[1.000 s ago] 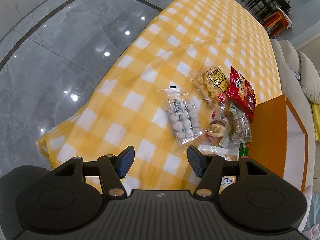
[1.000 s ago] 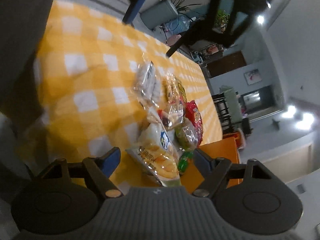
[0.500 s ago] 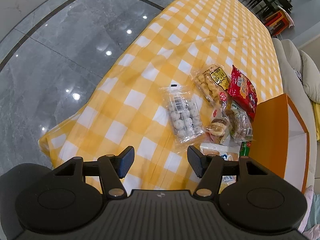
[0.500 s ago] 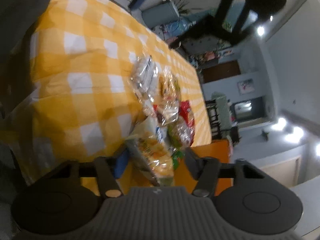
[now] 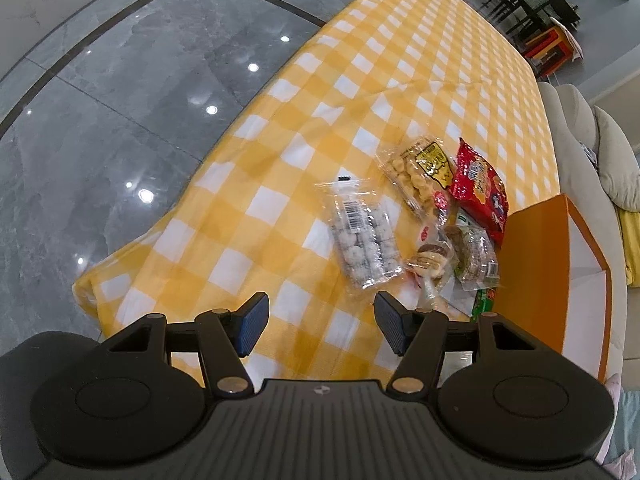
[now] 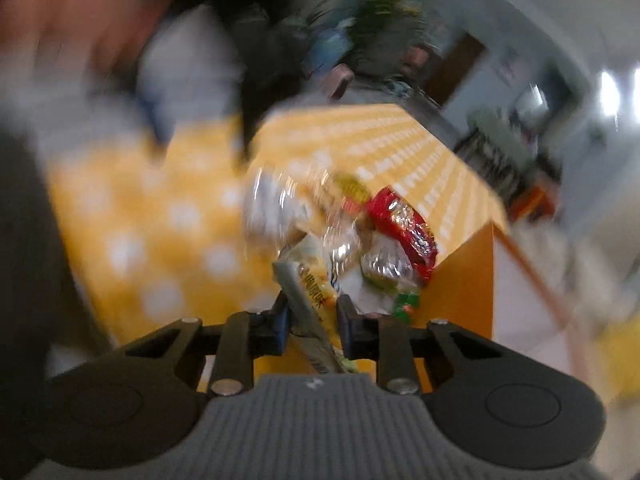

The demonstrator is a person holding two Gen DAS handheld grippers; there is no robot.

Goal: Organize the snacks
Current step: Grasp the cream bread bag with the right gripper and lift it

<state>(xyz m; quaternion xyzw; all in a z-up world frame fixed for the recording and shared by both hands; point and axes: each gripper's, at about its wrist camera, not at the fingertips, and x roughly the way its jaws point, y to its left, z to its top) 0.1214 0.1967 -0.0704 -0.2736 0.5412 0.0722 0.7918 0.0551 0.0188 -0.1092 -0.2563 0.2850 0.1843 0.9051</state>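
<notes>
yellow snack bag (image 6: 310, 292), crinkled; right claw (image 6: 312, 326) just closed on it

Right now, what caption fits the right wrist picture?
Right hand-held gripper, jaws just closing, grips a yellow snack bag beside the orange box.

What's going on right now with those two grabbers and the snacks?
Right gripper has just closed on the yellow snack bag. Left gripper open, empty, above the checked cloth. Orange box beside the pile; nothing blocking.
</notes>
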